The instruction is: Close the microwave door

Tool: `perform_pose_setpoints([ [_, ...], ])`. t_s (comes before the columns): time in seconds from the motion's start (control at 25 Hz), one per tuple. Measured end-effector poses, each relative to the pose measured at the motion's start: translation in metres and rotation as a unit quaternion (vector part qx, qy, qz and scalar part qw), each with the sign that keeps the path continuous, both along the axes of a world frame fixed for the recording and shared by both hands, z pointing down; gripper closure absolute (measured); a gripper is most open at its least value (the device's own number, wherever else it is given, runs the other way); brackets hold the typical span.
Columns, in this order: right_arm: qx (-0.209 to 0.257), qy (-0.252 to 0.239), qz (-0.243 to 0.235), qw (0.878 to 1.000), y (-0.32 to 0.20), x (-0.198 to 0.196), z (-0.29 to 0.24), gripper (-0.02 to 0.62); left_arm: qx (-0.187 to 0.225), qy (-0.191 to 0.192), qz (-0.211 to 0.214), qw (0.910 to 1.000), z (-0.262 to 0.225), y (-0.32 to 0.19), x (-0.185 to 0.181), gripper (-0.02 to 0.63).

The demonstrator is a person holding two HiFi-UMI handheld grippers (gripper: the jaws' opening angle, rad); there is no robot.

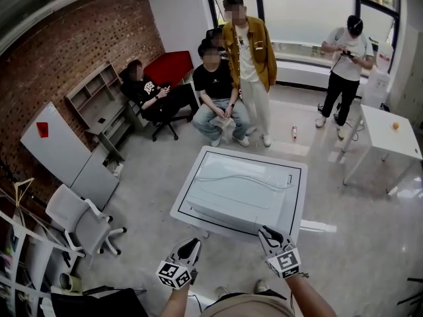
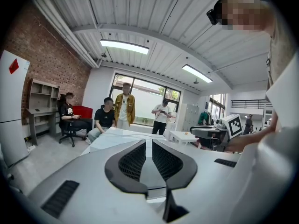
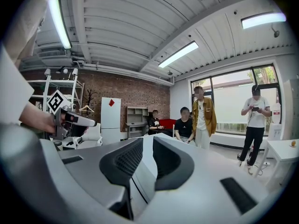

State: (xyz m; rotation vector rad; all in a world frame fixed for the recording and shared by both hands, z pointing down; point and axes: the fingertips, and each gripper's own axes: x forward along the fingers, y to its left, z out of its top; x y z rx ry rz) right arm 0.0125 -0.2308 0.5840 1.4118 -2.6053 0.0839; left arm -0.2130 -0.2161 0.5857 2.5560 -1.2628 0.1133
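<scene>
Seen from above in the head view, a white box-shaped appliance [image 1: 241, 193] sits on a white table [image 1: 299, 177]; its door does not show from here. Both grippers hang just short of the table's near edge, apart from the appliance. My left gripper [image 1: 190, 246] is at the near left corner, and in its own view [image 2: 148, 141] the black jaws stand almost together with nothing between them. My right gripper [image 1: 268, 233] is at the near right; in its own view [image 3: 147, 141] a clear gap shows between the jaws, and it is empty.
Several people sit or stand beyond the table's far side [image 1: 248, 65], and one stands at the back right [image 1: 345, 65]. A small white table [image 1: 390, 134] is on the right. An office chair [image 1: 82, 220] and a white cabinet [image 1: 56, 144] are on the left. A bottle [image 1: 294, 133] stands on the floor.
</scene>
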Motion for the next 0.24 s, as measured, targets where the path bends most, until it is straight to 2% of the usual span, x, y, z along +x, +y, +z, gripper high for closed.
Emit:
perform_pose_setpoints([
  [0.24,0.0,-0.001,0.004,1.0,-0.0027,-0.0036,-0.0027,0.529,0.0,0.0,0.002,1.0,-0.0021,-0.0038,-0.0045,0.577],
])
